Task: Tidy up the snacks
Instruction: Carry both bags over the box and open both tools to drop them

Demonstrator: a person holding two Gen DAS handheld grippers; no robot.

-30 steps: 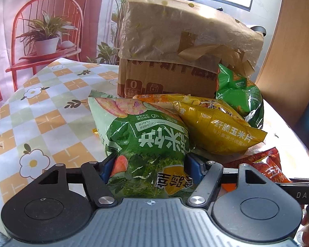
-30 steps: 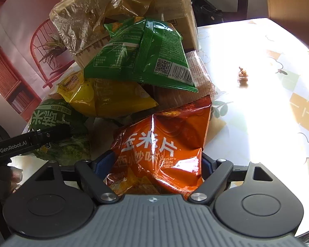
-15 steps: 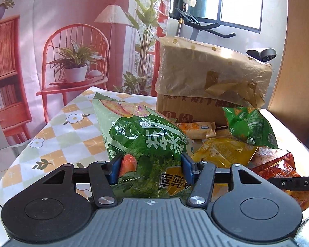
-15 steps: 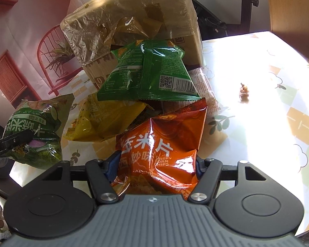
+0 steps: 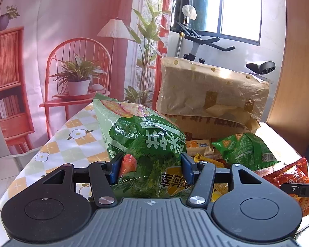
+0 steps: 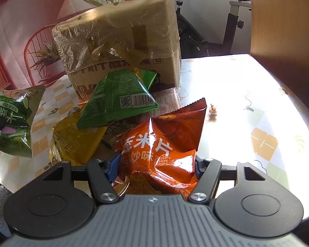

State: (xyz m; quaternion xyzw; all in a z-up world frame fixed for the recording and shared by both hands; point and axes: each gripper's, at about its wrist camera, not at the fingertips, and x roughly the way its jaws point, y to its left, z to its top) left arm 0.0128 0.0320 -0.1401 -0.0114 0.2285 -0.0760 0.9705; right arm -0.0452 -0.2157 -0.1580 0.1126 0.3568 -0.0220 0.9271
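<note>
The left gripper (image 5: 150, 167) clenches one green bag (image 5: 142, 144); the right gripper (image 6: 157, 164) clenches one orange bag (image 6: 164, 142). Both jaws have just been closing on them. Beyond the jaws lie one yellow bag (image 6: 76, 142), one small green bag (image 6: 117, 100) and one box (image 6: 123, 41).

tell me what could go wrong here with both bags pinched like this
The left gripper and right gripper each squeeze a puffy bag near its lower end: the green bag or orange bag might slip out, or the chips inside get crushed. Swinging either could knock the small green packet off the pile.
</note>
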